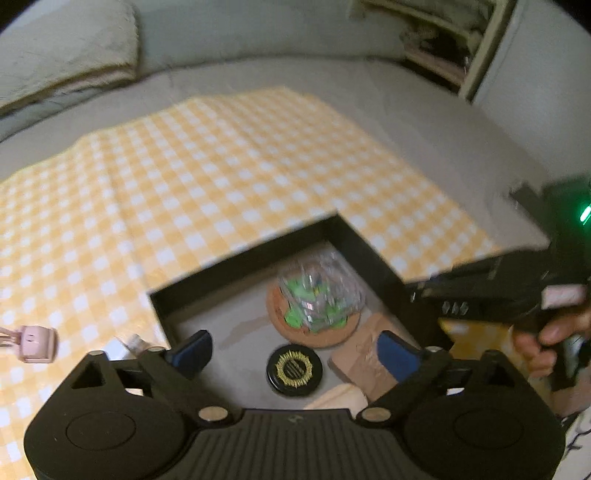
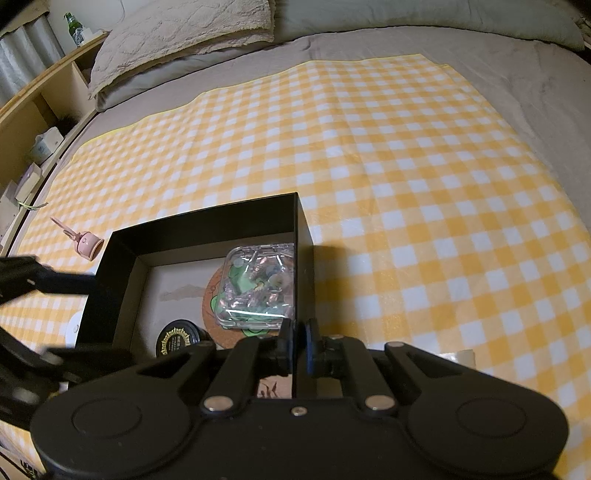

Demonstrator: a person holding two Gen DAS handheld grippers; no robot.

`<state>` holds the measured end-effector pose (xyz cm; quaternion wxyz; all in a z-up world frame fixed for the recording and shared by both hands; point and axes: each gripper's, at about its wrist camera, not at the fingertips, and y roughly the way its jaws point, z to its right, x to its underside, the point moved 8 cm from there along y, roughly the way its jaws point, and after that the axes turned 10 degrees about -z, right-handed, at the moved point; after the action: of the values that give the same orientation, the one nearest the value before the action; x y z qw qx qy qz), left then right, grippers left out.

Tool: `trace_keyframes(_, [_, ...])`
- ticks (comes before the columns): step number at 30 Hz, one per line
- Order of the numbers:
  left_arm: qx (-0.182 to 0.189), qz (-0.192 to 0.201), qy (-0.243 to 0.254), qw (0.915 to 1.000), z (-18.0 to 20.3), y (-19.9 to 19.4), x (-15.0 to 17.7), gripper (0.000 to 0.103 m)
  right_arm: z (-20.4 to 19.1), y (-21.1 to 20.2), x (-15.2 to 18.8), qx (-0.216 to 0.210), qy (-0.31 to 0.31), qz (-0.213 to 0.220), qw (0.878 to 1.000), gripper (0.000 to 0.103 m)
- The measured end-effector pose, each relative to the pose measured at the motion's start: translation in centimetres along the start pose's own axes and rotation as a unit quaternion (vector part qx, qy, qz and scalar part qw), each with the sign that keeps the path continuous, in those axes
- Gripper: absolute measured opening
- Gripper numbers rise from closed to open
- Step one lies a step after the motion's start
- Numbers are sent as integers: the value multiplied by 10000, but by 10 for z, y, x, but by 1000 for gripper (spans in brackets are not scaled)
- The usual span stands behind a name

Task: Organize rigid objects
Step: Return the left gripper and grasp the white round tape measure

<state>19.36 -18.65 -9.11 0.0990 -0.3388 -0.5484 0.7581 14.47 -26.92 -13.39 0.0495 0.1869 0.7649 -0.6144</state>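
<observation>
A black open box (image 1: 255,243) (image 2: 207,221) lies on the yellow checked cloth. In it are a clear plastic case (image 1: 321,288) (image 2: 258,284) on a round cork coaster (image 1: 291,332) (image 2: 212,291), a black round tin with a gold emblem (image 1: 297,369) (image 2: 177,341) and a brown wooden block (image 1: 360,360). My left gripper (image 1: 295,352) is open and empty above the box's inside. My right gripper (image 2: 299,343) is shut on the box's right wall (image 2: 303,258). It shows at the right of the left wrist view (image 1: 491,291).
A small pink fan (image 1: 35,341) (image 2: 86,245) lies on the cloth left of the box. A white round thing (image 2: 74,325) sits by the box's left wall. Pillows (image 2: 184,33) and a grey duvet are at the bed's head. A wooden shelf (image 2: 33,122) stands to the left.
</observation>
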Motion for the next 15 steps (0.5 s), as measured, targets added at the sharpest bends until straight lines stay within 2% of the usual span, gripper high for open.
trace_keyframes(8, [-178,972,-605,9933,-38,-66,-3,103,0,0,0,4,-1,-1,10000,8])
trace_keyframes(12, [-464,1085,-758,9901,-63,-78,9,103,0,0,0,1,2,0,10000,8])
trace_keyframes(15, [-739,908,-741,9904,-81,-76,22,103,0,0,0,1,6,-2,10000,8])
